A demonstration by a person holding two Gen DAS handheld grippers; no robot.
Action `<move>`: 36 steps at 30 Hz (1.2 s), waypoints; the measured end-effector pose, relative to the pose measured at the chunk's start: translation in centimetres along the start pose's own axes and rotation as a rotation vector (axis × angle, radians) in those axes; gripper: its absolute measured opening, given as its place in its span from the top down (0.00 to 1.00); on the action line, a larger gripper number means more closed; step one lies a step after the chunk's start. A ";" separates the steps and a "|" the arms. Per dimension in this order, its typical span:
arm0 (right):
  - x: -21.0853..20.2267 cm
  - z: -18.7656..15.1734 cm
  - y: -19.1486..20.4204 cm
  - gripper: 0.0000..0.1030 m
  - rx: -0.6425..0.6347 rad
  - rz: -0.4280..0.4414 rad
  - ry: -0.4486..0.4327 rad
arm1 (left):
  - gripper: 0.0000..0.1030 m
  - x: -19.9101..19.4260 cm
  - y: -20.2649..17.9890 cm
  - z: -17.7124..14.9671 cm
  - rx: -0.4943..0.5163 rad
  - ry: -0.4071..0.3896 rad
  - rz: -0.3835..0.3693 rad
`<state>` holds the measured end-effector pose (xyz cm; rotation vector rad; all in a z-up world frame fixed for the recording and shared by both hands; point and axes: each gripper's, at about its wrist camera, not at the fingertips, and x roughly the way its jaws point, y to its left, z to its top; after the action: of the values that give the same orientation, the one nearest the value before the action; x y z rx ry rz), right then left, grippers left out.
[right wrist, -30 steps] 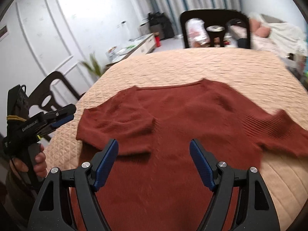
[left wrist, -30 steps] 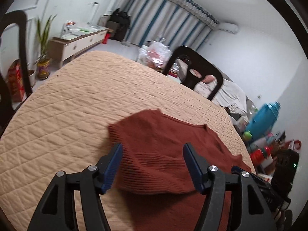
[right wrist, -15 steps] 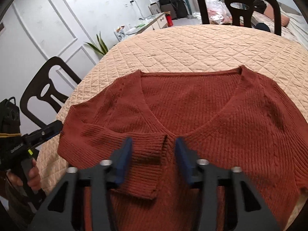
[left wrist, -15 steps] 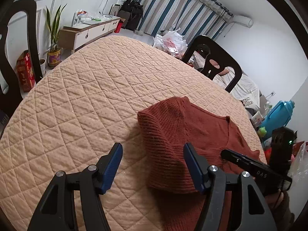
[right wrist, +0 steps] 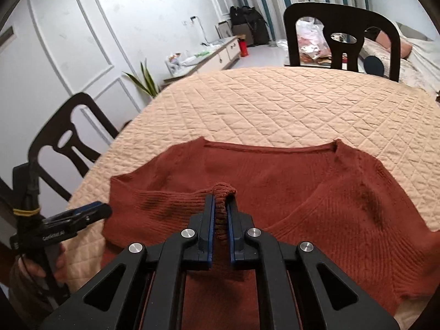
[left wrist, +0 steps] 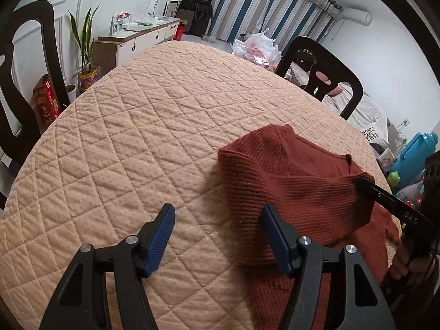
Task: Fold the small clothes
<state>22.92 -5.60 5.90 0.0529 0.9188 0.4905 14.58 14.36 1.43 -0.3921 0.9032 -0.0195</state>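
The sweater (right wrist: pixel 288 181) lies flat on the quilted counter (right wrist: pixel 288 104), neckline away from me, body toward the near edge. Its left sleeve is folded across the chest.

My right claw (right wrist: pixel 220 209) has just been closing and now pinches the ribbed cuff (right wrist: pixel 224 189) of that sleeve; the knit bunches up between the blue pads (right wrist: pixel 210 220). In the left wrist view the right claw (left wrist: pixel 365 185) shows as a dark bar meeting the sleeve's end.

My left claw (left wrist: pixel 217 233) stands wide and holds nothing. Its right finger sits at the sleeve's fold; whether it touches the knit I cannot tell. Its left finger is over bare quilt. In the right wrist view it (right wrist: pixel 93 211) is beside the sweater's left edge.

Chairs (right wrist: pixel 341 33) stand around the counter.
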 end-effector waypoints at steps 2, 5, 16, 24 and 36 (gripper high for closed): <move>0.5 -0.1 -0.1 0.93 -0.006 -0.029 0.003 | 0.34 0.1 -0.3 0.0 0.020 0.002 0.016; 1.2 -0.5 -0.6 0.93 0.022 -0.029 0.026 | 0.34 0.3 -0.4 0.0 0.028 0.001 0.030; 0.1 -1.1 -1.1 0.62 0.026 -0.104 0.017 | 0.34 -0.3 -0.6 -0.2 0.024 -0.008 0.051; -3.3 -2.8 -1.1 0.49 0.002 -0.138 -0.032 | 0.20 -3.7 -3.2 -0.7 0.095 -0.055 -0.005; -13.9 -7.3 -9.9 0.38 0.229 -0.333 -0.170 | 0.14 -4.7 -9.9 -2.3 0.189 -0.035 -0.127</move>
<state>14.04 -21.52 9.34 0.1444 0.7932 0.0685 11.34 5.29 7.09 -0.2722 0.8330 -0.2123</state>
